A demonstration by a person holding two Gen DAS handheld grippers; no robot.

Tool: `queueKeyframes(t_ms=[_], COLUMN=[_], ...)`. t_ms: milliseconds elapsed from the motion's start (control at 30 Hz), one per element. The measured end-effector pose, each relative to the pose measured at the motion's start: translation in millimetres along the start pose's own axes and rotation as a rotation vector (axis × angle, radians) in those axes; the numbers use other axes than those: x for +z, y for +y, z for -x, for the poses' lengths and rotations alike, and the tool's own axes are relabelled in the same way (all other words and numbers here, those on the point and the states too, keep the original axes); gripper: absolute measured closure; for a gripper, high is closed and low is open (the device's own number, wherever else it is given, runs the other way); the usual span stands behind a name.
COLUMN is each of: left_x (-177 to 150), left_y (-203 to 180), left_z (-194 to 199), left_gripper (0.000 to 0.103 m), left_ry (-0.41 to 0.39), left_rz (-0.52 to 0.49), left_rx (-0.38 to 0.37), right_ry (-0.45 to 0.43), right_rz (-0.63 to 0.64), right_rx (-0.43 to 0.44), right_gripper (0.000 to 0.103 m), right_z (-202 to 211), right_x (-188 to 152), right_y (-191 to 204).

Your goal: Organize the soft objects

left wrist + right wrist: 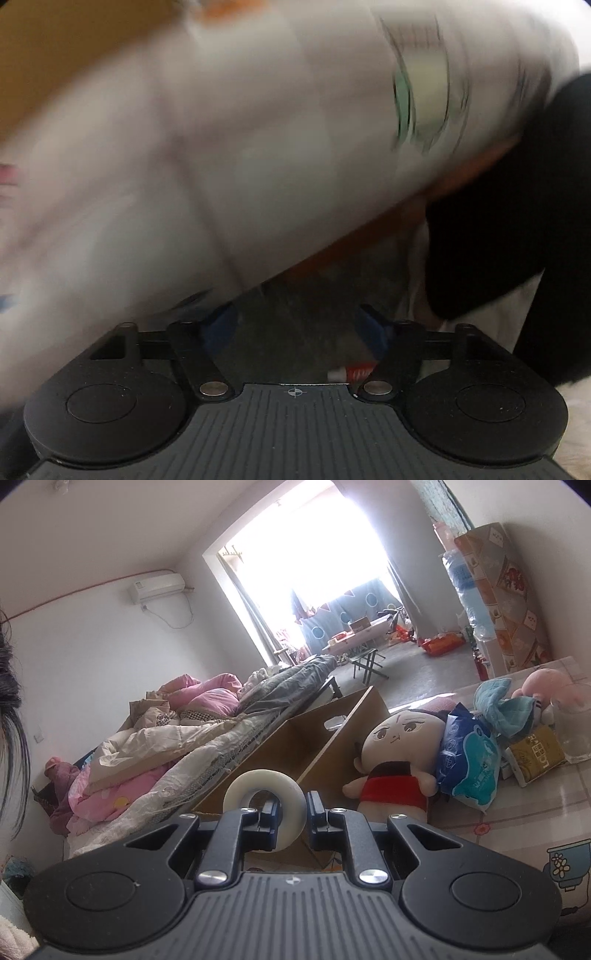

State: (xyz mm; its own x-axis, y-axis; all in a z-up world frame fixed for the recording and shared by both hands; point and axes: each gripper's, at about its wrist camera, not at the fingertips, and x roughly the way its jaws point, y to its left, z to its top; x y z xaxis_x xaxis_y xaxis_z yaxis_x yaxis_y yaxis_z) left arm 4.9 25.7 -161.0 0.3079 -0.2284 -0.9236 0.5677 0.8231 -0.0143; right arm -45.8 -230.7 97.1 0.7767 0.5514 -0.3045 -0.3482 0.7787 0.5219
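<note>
Two grippers are at work here. The right gripper is clenched on a roll of tape: one finger passes through the hole of the roll and the other presses on its outer side. It holds the roll just above the open cardboard box. Behind the box, a doll with a red shirt leans on the table, touching a blue plastic packet. Further back lie a blue cloth and a pink soft toy. The soft things are not yet in the box.

The left gripper is released, its fingers apart with nothing between them. Its picture is much blurred: a large white, soft-looking thing fills the view above the fingers, and I cannot tell what it is.

I judge the step is still the gathering. Next, the left gripper needs to close on a soft thing, while the right one must first put down the tape.
</note>
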Motion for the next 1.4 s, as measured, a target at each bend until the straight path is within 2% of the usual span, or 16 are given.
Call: queueKeyframes(t_ms=[67,300,567,700,833,933,1033,1233,1400], left_x=[-2.2,-19.2,-51.8,-65.9,-82.4,-96.1,-106.8,-118.2,-117.8], left_y=[-10.3,-46.3,-88.0,-94.1,-99.9,-111.5,-120.8,-127.5,-128.2], left_z=[-20.9,-86.7,-164.8,-197.4,-214.5,-223.5,-228.3,-246.5,-259.7], left_gripper=[0.034,0.047,0.053,0.061,0.064,0.064,0.065,0.065,0.064], left_ry=[0.046,0.125,0.188,0.252,0.281,0.272,0.259,0.255,0.267], left_rz=[-0.047,-0.161,-0.462,-0.551,-0.604,-0.690,-0.785,-0.899,-0.930], left_rx=[-0.010,-0.087,-0.160,-0.191,-0.255,-0.303,-0.298,-0.289,-0.317], right_ry=[0.004,0.024,0.055,0.056,0.073,0.085,0.090,0.102,0.114], right_rz=[-0.014,-0.077,-0.137,-0.158,-0.194,-0.221,-0.240,-0.268,-0.293], right_rx=[-0.005,-0.048,-0.111,-0.130,-0.154,-0.173,-0.188,-0.212,-0.220], right_gripper=[0.087,0.087,0.087,0.087,0.087,0.087,0.087,0.087,0.087], right_z=[0.1,-9.4,-22.2,-28.5,-35.9,-39.4,-41.0,-43.4,-47.5], right_x=[0.0,-4.0,-8.8,-8.6,-13.4,-18.4,-21.0,-23.9,-26.8], right_y=[-5.9,-30.2,-58.9,-69.6,-83.8,-92.4,-98.8,-111.4,-122.6])
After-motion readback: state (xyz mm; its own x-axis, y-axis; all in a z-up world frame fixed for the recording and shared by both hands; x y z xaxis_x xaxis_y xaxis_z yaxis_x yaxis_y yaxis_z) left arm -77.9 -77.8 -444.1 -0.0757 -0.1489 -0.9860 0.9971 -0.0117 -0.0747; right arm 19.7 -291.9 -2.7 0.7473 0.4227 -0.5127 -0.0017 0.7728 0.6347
